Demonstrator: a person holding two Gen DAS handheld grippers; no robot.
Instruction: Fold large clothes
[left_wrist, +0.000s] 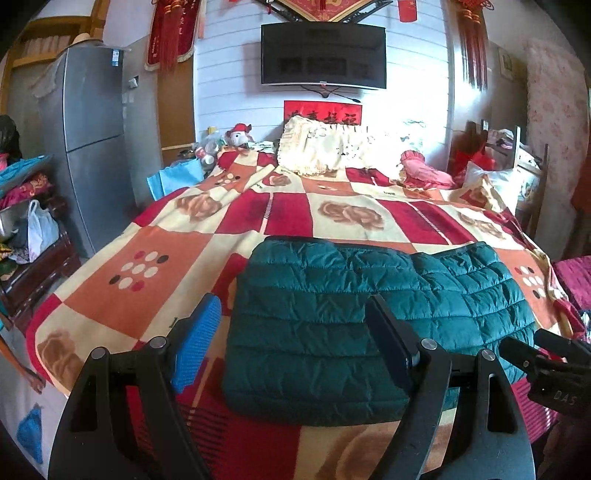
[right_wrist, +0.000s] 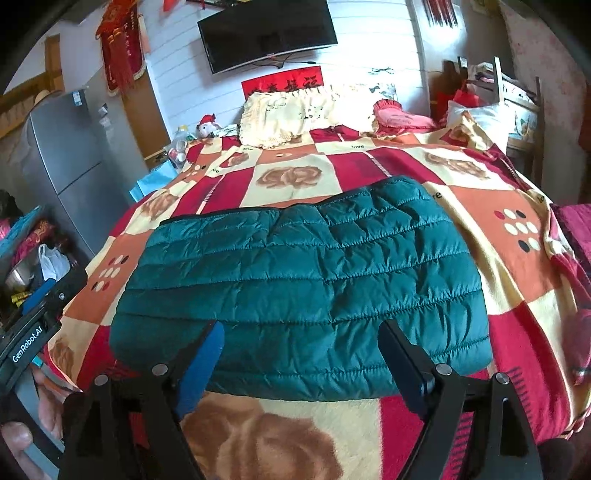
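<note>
The jaws of both tools stand spread wide with nothing between them: the left gripper (left_wrist: 291, 325) hangs over the near left part of the garment, and the right gripper (right_wrist: 301, 350) over its near edge, neither touching the cloth. No earlier moment is shown.

The dark teal quilted puffer jacket (right_wrist: 306, 277) lies folded into a broad flat rectangle on the near half of the bed, its stitched channels running crosswise and a dark zipper edge along its far side. In the left wrist view the jacket (left_wrist: 351, 314) shows a thicker doubled layer on the left and a flatter part to the right.

Beneath it lies the checked red, orange and cream blanket with rose prints (right_wrist: 491, 206). At the far end of the bed rests a cream frilled pillow (left_wrist: 328, 147), with a pink ruffled cushion (left_wrist: 421, 170) beside it. A black flat television (left_wrist: 323, 55) hangs on the white panelled wall, and a tall grey refrigerator (left_wrist: 88, 147) stands at the left.
</note>
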